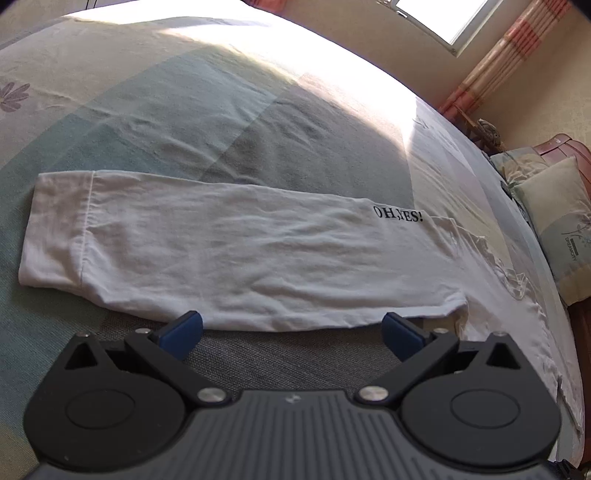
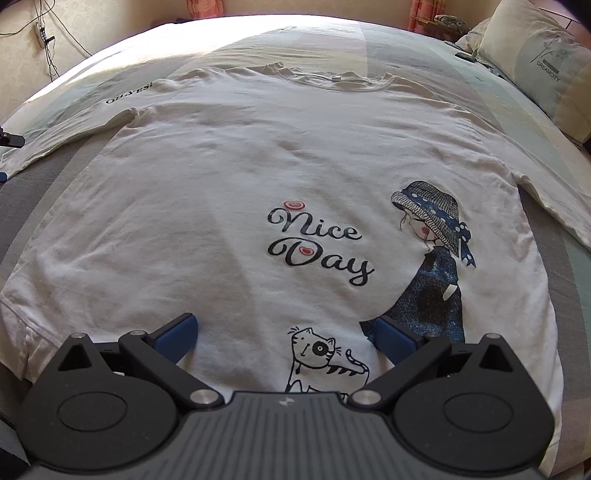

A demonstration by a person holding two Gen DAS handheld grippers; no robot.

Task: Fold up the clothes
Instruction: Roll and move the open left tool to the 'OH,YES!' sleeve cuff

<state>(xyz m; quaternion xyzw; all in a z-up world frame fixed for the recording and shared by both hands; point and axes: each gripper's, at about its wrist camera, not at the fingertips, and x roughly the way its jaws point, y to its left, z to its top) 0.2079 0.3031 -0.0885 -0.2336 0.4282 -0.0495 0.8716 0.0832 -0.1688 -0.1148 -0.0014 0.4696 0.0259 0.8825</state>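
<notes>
white long-sleeve t-shirt spread flat on the bed, both grippers spread wide and empty

the white long-sleeve t-shirt [image 2: 229, 177] lies face up and unfolded on the bedspread [image 1: 147, 110], its collar [image 2: 332, 75] at the far end in the right wrist view and its hem nearest that camera. the front carries the script "nice day" [image 2: 317, 245], a printed girl in a blue dotted hat and dark blue dress [image 2: 432, 258] to the right of the words, and a line-drawn cat [image 2: 325, 362] near the hem.

the right gripper [image 2: 286, 338] hangs over the lower part of the shirt, its two blue pads [image 2: 177, 338] set far apart with nothing between them; the cat print shows in the gap. whether the pads touch the cloth cannot be told.

the left gripper [image 1: 291, 334] sits just beside the near edge of the shirt's sleeve [image 1: 221, 251], which stretches straight out across the bedspread with its cuff [image 1: 55, 229] to the left in that view. the words "oh, yes!" [image 1: 398, 216] are printed in black near the shoulder end. this gripper's blue pads [image 1: 183, 334] are also wide apart and hold nothing; grey bedspread shows between them.

the other sleeve [image 2: 550, 199] runs off to the right in the right wrist view. the bedspread is patterned in pale green, grey and cream blocks, with bright sunlight across its far side. a pillow [image 2: 543, 62] marked "dreamcity" rests at the head of the bed, and a striped curtain [image 1: 491, 62] hangs beside a window [image 1: 439, 18].
</notes>
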